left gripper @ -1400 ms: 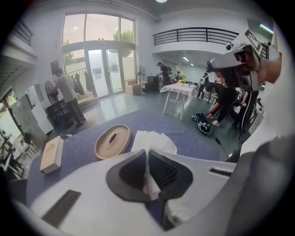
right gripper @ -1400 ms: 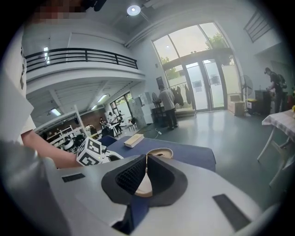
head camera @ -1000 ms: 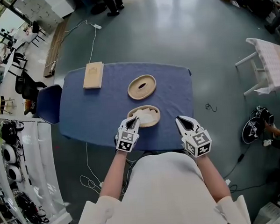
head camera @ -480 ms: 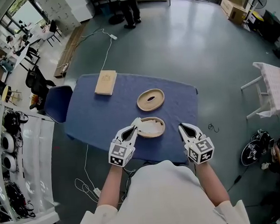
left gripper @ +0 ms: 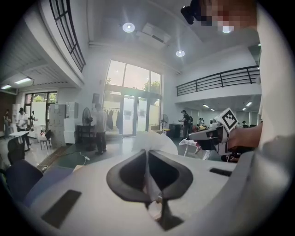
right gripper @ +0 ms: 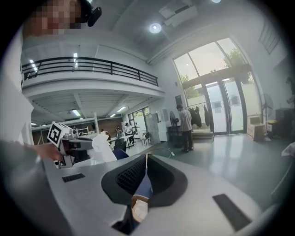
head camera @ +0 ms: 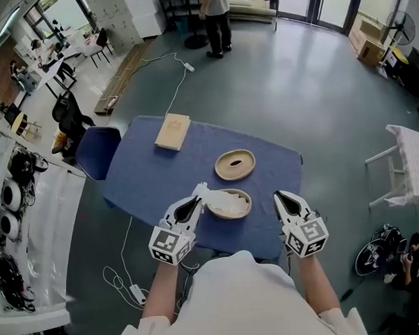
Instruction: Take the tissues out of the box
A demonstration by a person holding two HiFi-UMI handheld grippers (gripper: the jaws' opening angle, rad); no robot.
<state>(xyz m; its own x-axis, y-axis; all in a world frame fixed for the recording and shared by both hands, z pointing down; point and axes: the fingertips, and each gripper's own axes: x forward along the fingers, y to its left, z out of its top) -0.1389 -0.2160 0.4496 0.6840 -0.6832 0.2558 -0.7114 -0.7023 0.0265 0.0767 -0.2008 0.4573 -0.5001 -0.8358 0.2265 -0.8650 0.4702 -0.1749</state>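
Note:
An oval wooden tissue box [head camera: 247, 209] stands open on the blue table, white tissues [head camera: 229, 202] piled in it. Its oval lid [head camera: 235, 165] lies just behind it. My left gripper [head camera: 195, 201] is raised at the box's left edge and shut on a white tissue [head camera: 202, 192], which fans out past the jaw tips in the left gripper view [left gripper: 154, 140]. My right gripper [head camera: 284, 197] hovers right of the box, apart from it. Its jaws meet at the tips [right gripper: 146, 157] with nothing held. The right gripper view shows the left gripper [right gripper: 69, 138] with the tissue [right gripper: 102, 148].
The table [head camera: 147, 173] has a blue cloth, and a flat rectangular wooden box [head camera: 172, 131] lies near its far left corner. A blue chair [head camera: 96, 152] stands at the table's left side. A person [head camera: 218, 19] stands far off on the grey floor.
Both grippers have risen above the table's near edge. The left one has lifted a tissue up and away from the pile in the box. The right has stayed shut.

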